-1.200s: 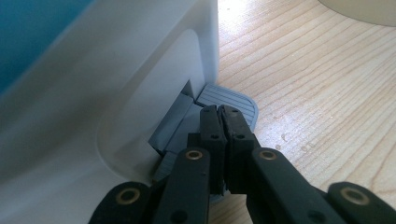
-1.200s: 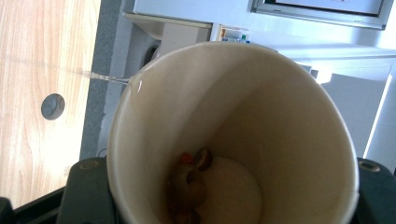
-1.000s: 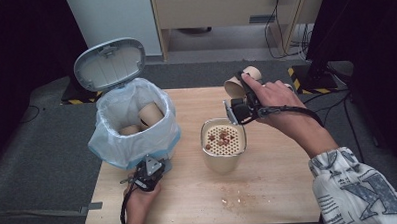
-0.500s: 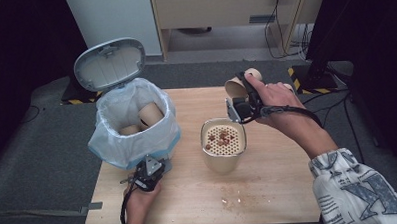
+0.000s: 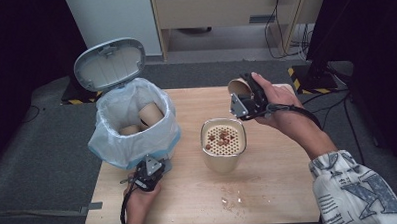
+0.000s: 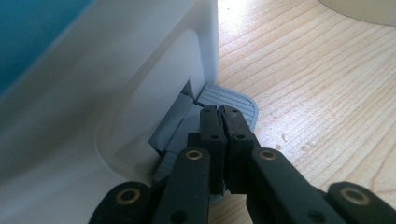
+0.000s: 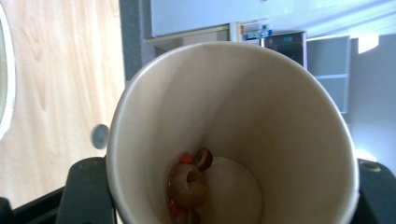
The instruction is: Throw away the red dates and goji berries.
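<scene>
My left gripper [image 5: 151,166] is shut with its tips [image 6: 223,114] down on the grey pedal [image 6: 233,100] of a white bin [image 5: 137,124]. The bin's lid [image 5: 109,62] stands open. Inside its white-and-blue bag lie paper cups [image 5: 150,113]. My right gripper [image 5: 243,98] is shut on a paper cup [image 5: 237,85], held tilted above the table's far side. In the right gripper view the cup [image 7: 261,116] shows brown and orange food scraps [image 7: 189,182] at its bottom, and a black finger [image 7: 86,186] sits beside its wall.
A beige container [image 5: 224,158] with a perforated strainer top holding food bits stands mid-table, between bin and right hand. Crumbs [image 5: 234,196] lie on the wooden table [image 5: 289,189] in front of it. Dark floor and cables surround the table.
The right hand with the cup has edged slightly. The left gripper stays on the pedal and the lid stays up.
</scene>
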